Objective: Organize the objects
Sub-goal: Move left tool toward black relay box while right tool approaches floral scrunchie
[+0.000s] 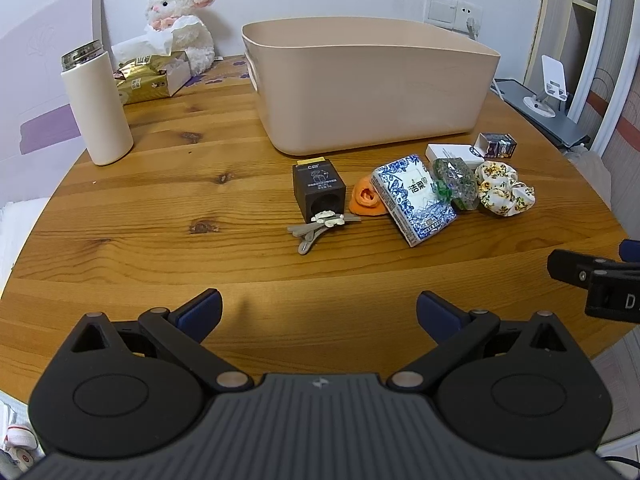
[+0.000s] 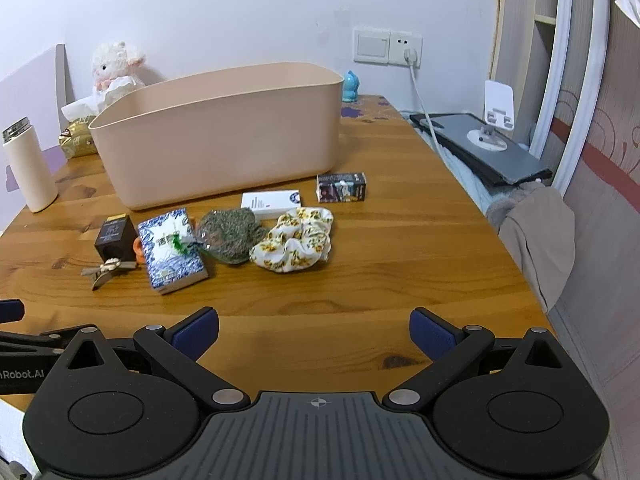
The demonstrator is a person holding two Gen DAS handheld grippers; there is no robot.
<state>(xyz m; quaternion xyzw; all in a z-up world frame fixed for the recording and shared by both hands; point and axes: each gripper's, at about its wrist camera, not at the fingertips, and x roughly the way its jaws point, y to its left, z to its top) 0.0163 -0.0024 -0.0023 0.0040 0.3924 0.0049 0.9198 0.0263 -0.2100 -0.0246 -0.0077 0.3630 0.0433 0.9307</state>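
A beige plastic bin (image 1: 372,84) (image 2: 224,136) stands on the wooden table (image 1: 160,216). In front of it lie a dark cube box (image 1: 318,192) (image 2: 116,236), grey hair clips (image 1: 320,226) (image 2: 106,270), an orange rose piece (image 1: 366,200), a blue-white tissue pack (image 1: 412,198) (image 2: 172,254), a green mesh scrunchie (image 1: 456,184) (image 2: 230,234), a floral scrunchie (image 1: 504,194) (image 2: 294,244), a white card box (image 1: 452,154) (image 2: 272,202) and a small printed box (image 1: 498,145) (image 2: 341,188). My left gripper (image 1: 319,314) and right gripper (image 2: 314,334) are open, empty, near the table's front edge.
A white thermos (image 1: 96,104) (image 2: 28,168), a gold tissue pack (image 1: 152,76) and a plush lamb (image 1: 180,20) (image 2: 114,66) sit at the back left. A phone stand (image 2: 494,124) on a grey slab and a cable (image 2: 424,120) lie at the right. A blue figurine (image 2: 352,86) stands behind the bin.
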